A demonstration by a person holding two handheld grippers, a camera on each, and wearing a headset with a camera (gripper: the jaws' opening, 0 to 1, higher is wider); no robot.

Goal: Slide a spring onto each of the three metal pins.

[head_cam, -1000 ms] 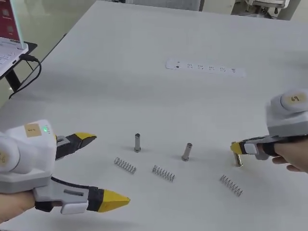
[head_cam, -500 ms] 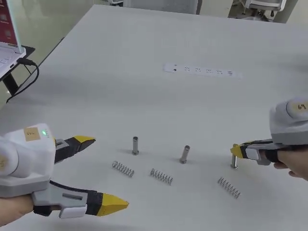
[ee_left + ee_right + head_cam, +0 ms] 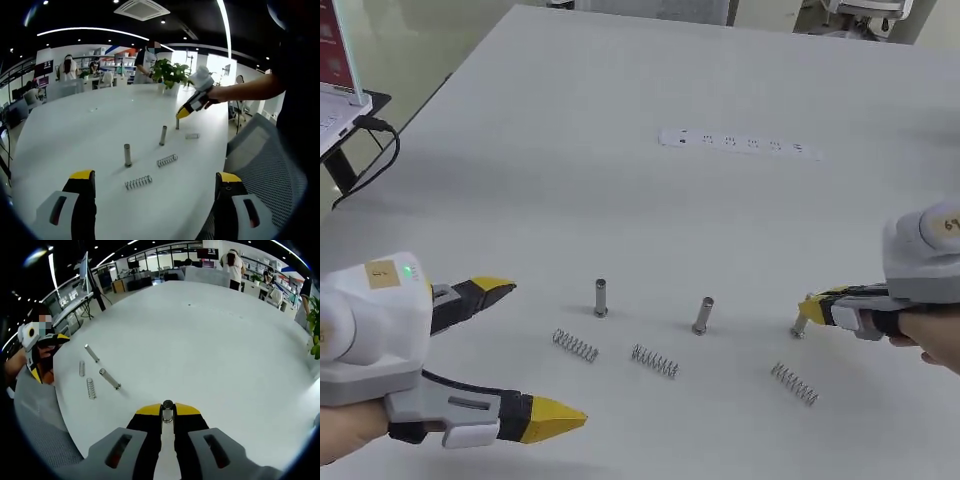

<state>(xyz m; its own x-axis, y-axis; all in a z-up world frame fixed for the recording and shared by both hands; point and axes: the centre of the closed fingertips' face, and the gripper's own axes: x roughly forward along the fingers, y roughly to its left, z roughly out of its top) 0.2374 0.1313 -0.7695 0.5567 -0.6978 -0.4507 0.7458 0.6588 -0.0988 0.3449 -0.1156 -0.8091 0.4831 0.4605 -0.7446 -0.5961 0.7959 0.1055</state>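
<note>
R hand-held gripper (image 3: pixel 810 306) tight on tilted rightmost pin (image 3: pixel 799 327); L hand-held gripper (image 3: pixel 548 352) wide apart.

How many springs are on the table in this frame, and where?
3, all loose on the table, none on a pin: left spring near the left pin, middle spring near the middle pin, right spring near the right pin in the right gripper. None looks hidden.
</note>
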